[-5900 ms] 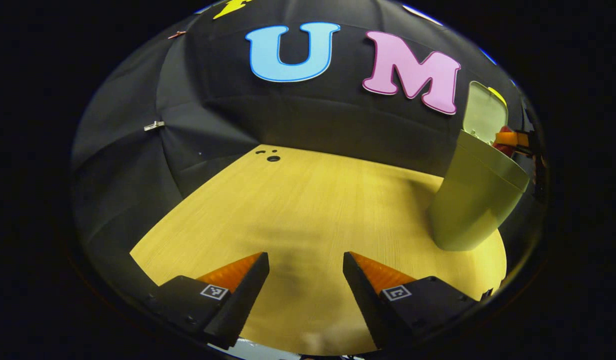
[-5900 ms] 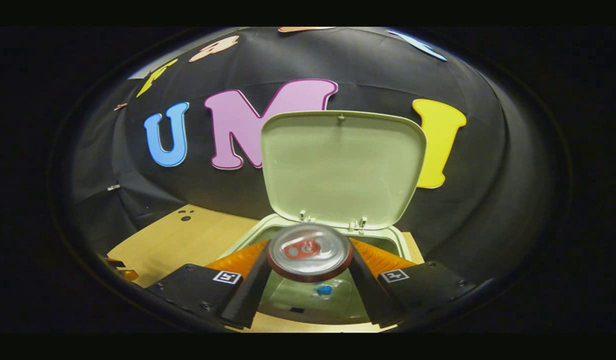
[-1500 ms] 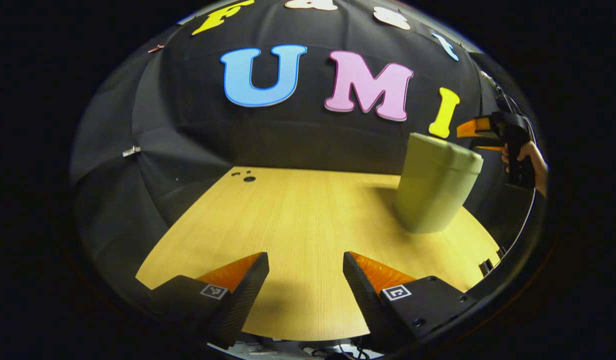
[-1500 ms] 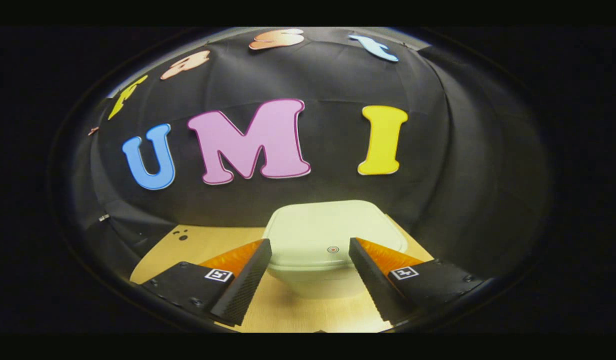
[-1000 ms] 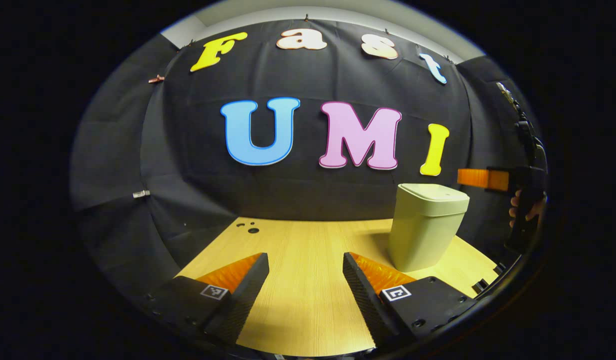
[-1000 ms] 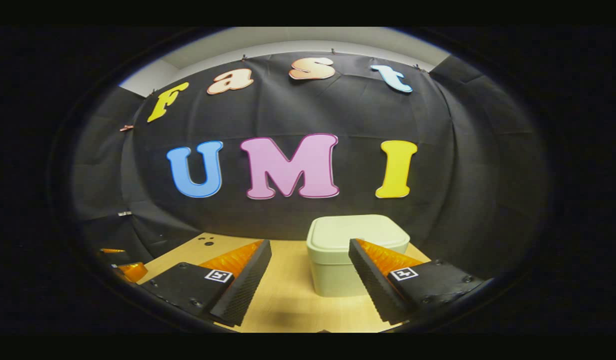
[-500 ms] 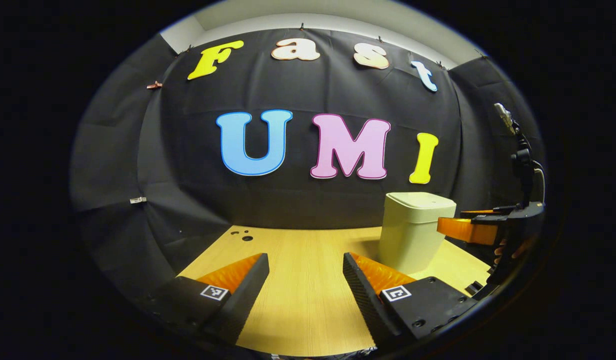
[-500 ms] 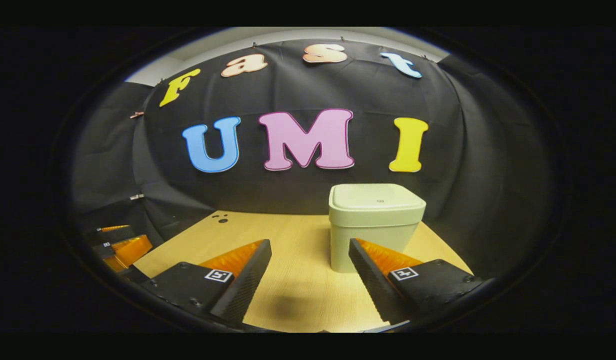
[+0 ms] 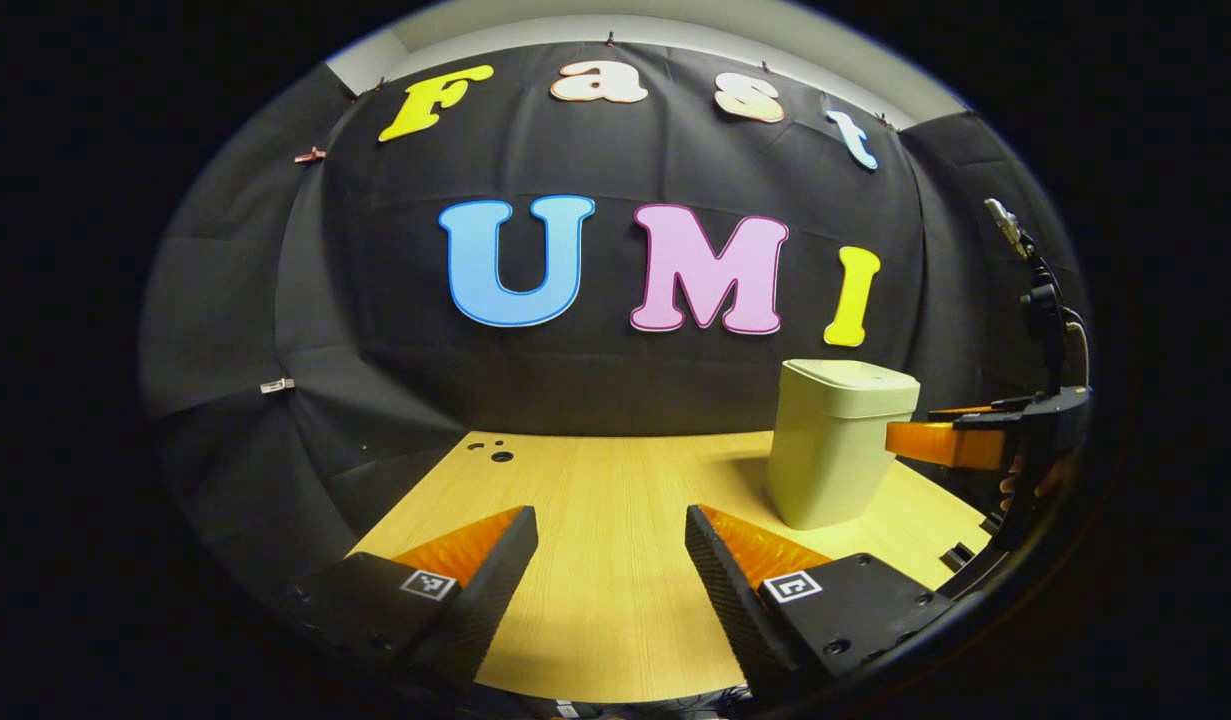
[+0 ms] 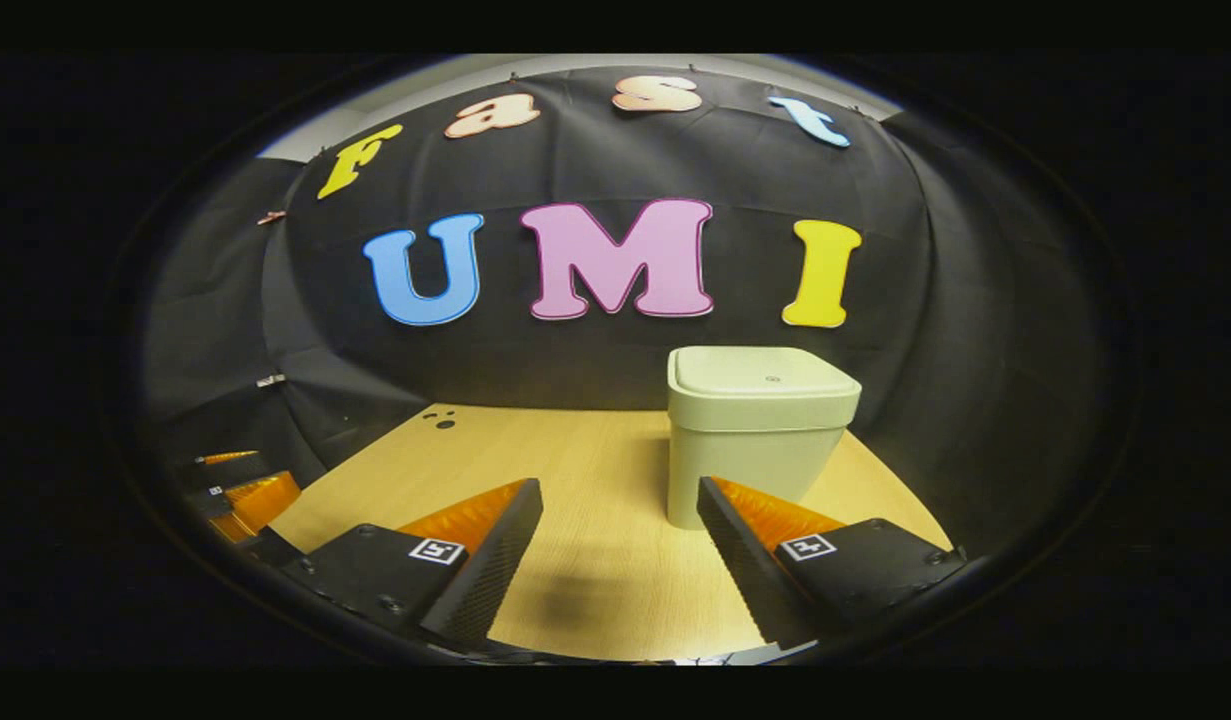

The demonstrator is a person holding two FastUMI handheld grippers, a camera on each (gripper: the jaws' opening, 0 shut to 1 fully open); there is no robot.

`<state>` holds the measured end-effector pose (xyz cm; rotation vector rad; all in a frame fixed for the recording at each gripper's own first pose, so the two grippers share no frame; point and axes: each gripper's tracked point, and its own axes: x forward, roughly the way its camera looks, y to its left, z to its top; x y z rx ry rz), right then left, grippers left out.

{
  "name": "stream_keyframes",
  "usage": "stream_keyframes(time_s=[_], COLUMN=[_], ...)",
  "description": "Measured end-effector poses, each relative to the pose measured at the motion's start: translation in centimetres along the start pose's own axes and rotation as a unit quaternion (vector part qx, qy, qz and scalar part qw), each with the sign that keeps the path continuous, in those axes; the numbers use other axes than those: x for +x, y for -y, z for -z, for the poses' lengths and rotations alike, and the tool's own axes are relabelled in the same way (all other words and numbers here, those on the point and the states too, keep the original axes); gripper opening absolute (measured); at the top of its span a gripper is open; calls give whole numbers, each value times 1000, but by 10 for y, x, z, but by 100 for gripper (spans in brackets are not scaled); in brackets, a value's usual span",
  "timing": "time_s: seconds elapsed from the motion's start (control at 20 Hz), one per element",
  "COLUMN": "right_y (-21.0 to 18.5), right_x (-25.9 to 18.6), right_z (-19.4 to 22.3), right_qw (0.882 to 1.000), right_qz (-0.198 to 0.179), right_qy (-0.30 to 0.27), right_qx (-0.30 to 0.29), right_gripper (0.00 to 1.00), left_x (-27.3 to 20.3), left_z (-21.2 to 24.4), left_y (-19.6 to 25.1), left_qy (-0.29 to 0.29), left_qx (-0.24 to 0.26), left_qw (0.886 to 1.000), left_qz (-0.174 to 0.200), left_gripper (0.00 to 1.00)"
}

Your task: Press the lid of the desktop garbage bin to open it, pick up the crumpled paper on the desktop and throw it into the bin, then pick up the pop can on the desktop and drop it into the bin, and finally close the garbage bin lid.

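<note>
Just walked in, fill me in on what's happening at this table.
A person holds a two-finger tool in each hand over a wooden table. The left tool and the right tool are both open and hold nothing. The green desktop bin stands upright with its lid shut. No paper or can lies on the visible tabletop, so the job looks finished.

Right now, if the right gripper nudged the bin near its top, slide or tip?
Probably tips before it slides: the garbage bin is tall and tapers to a narrower base on the smooth wooden desktop. It looks like thin plastic, so likely light. Its lid sits shut, so a nudge shouldn't spill anything.
</note>
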<state>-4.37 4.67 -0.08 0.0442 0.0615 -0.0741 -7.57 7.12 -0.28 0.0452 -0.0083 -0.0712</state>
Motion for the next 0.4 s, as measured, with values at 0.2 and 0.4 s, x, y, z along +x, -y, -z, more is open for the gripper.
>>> stream_keyframes(time_s=[0.2,0.4], right_y=[-2,-5], right_x=[2,6], right_z=[6,11], right_qw=[1000,1000], right_qz=[4,6], right_qy=[-14,-28], right_qx=[-12,-11], right_gripper=[98,98], left_x=[5,12], left_z=[6,12], left_y=[-2,-7], left_qy=[-4,-8], left_qx=[-7,-19], left_qw=[1000,1000], left_qz=[12,15], left_gripper=[96,95])
